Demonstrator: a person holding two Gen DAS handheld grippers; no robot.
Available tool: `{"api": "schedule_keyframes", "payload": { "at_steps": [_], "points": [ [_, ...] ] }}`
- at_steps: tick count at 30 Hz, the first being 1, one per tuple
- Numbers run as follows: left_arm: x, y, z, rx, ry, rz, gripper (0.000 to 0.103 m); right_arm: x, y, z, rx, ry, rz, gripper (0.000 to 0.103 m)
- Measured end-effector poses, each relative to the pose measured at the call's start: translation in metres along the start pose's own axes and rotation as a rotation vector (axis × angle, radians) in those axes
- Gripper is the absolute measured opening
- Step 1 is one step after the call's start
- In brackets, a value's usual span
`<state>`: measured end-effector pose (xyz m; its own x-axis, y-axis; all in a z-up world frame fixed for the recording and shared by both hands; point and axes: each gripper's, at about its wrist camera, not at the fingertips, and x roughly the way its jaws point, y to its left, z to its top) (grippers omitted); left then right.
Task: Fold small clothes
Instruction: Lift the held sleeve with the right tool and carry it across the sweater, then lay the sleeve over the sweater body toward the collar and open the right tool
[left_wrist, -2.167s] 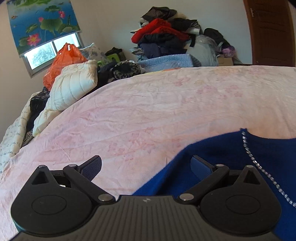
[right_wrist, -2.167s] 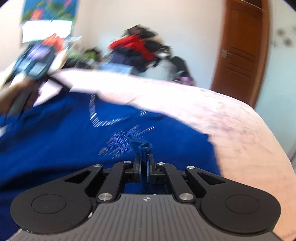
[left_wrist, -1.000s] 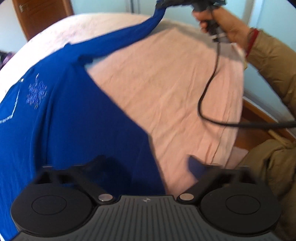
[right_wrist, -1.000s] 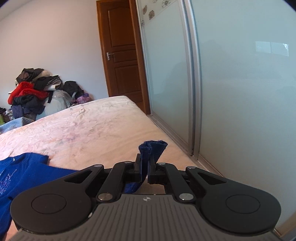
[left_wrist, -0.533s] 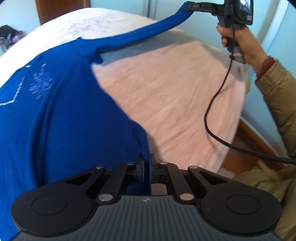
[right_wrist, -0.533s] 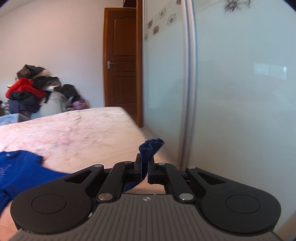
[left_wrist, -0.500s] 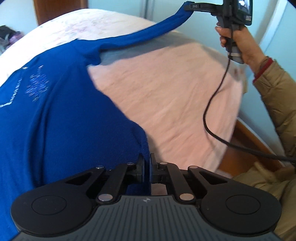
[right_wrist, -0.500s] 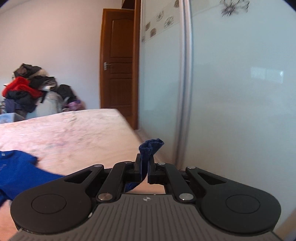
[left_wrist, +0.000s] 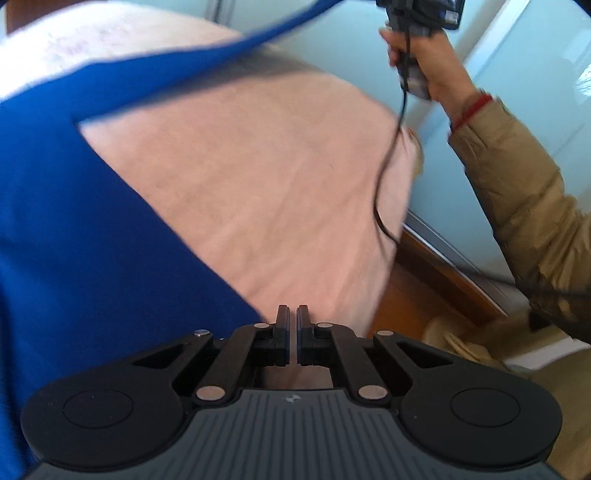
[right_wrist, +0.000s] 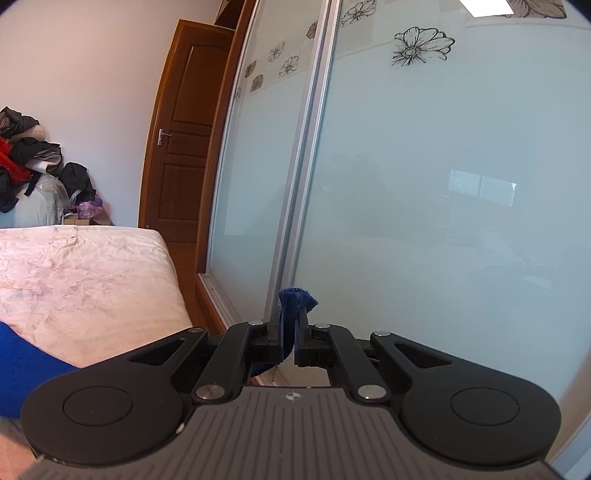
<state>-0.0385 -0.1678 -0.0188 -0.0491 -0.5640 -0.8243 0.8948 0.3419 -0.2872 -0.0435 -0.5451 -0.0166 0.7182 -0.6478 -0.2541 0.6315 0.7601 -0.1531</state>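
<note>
We are holding the blue top (left_wrist: 92, 229) over the pink bed (left_wrist: 266, 177), its sleeve stretching away from the closed left claw (left_wrist: 291, 325) at the hem corner toward the right claw (right_wrist: 290, 325), which is pinching the cuff.

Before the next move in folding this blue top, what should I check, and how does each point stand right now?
1. Right hand-held gripper shut on the cuff: ok, blue fabric sticks out between the jaws.
2. Left hand-held gripper shut: ok.
3. Left hand-held gripper pinching the hem of the blue top: cannot tell. The hem runs up to one finger, but the view is blurred.
4. Sleeve lifted and stretched above the bed: ok.
5. Cable off the blue top: ok, it hangs over bare sheet near the bed's edge.
6. Body of the blue top lying flat: cannot tell, too blurred.
</note>
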Motion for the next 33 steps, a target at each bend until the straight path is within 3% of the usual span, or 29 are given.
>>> {"api": "schedule_keyframes", "payload": {
  "at_steps": [3, 6, 7, 8, 10, 12, 13, 18, 23, 33],
  "points": [
    [-0.032, 0.015, 0.006, -0.064, -0.086, 0.046, 0.005, -0.006, 0.012, 0.005, 0.004, -0.015, 0.023, 0.004],
    [-0.059, 0.045, 0.008, -0.174, -0.179, 0.246, 0.015, -0.017, 0.029, 0.017, 0.018, -0.047, 0.078, 0.004],
    [-0.065, 0.057, 0.006, -0.219, -0.203, 0.312, 0.029, -0.02, 0.037, 0.023, 0.02, -0.059, 0.102, 0.004],
    [-0.071, 0.07, 0.003, -0.271, -0.226, 0.392, 0.053, -0.024, 0.046, 0.027, 0.019, -0.073, 0.127, 0.004],
    [-0.08, 0.093, -0.006, -0.357, -0.284, 0.581, 0.08, -0.034, 0.066, 0.037, 0.001, -0.105, 0.173, 0.004],
    [-0.086, 0.11, -0.015, -0.402, -0.317, 0.743, 0.08, -0.044, 0.089, 0.046, -0.025, -0.135, 0.22, 0.004],
    [-0.088, 0.118, -0.017, -0.425, -0.309, 0.788, 0.08, -0.048, 0.1, 0.051, -0.037, -0.145, 0.244, 0.004],
    [-0.094, 0.156, -0.038, -0.596, -0.288, 0.895, 0.08, -0.06, 0.153, 0.064, -0.067, -0.162, 0.354, 0.004],
    [-0.092, 0.173, -0.058, -0.65, -0.265, 0.99, 0.081, -0.06, 0.195, 0.064, -0.053, -0.122, 0.449, 0.005],
    [-0.093, 0.193, -0.075, -0.675, -0.246, 1.008, 0.083, -0.058, 0.263, 0.048, -0.014, -0.003, 0.608, 0.005]
  ]
}}
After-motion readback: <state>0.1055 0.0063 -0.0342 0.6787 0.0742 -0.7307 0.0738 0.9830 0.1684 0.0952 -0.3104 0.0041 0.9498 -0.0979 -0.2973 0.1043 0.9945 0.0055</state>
